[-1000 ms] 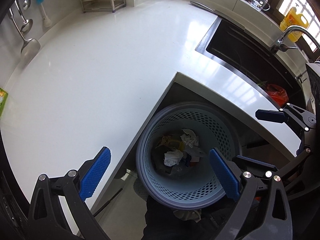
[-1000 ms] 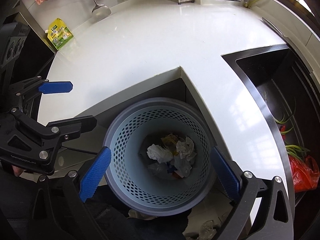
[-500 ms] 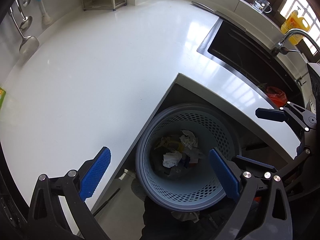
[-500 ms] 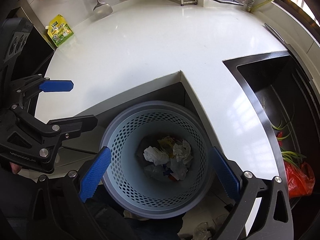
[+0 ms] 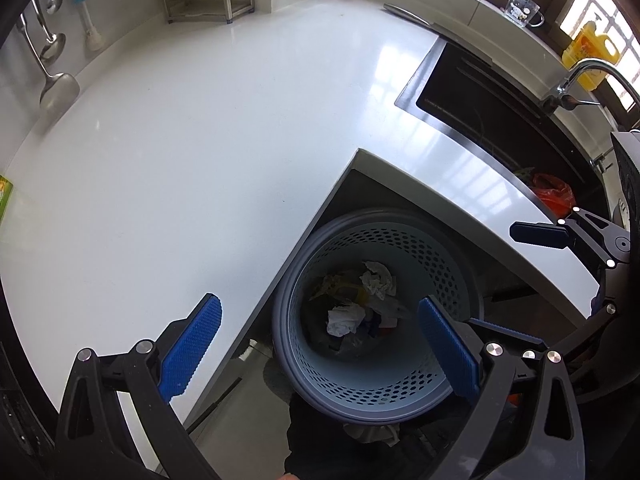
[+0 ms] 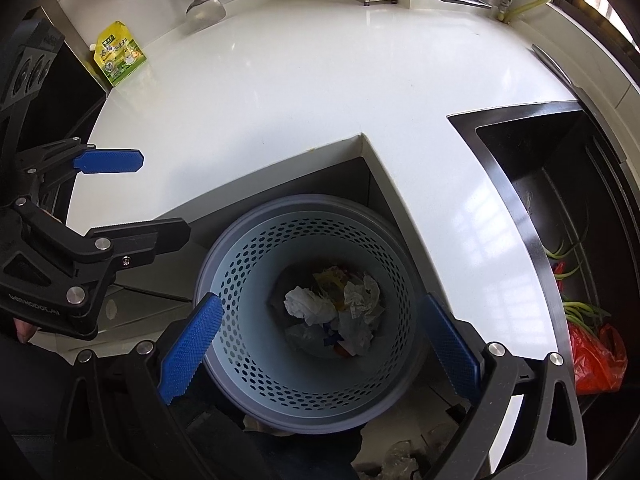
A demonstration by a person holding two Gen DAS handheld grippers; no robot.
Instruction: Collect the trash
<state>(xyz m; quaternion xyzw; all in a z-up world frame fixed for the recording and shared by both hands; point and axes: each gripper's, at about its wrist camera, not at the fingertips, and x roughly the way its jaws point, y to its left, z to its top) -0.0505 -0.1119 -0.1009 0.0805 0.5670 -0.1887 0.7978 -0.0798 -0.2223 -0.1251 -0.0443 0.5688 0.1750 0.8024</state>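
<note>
green packet (image 5: 5,196): cut by left edge | basket (image 5: 360,400): rim partly behind countertop (image 5: 180,160)

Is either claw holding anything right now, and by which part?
Nothing is held. The left claw and right claw both stand open above the perforated grey-blue plastic trash basket.

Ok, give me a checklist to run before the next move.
1. Left gripper open, nothing held: ok.
2. Right gripper open, nothing held: ok.
3. Bin upright below the counter corner, mouth unobstructed: ok.
4. Trash lies in the bin's bottom: ok.
5. Counter free of trash: cannot tell; a green pouch sits by the wall and may not be trash.
6. Floor clean: not ok; crumpled bits lie beside the bin's base.
</note>
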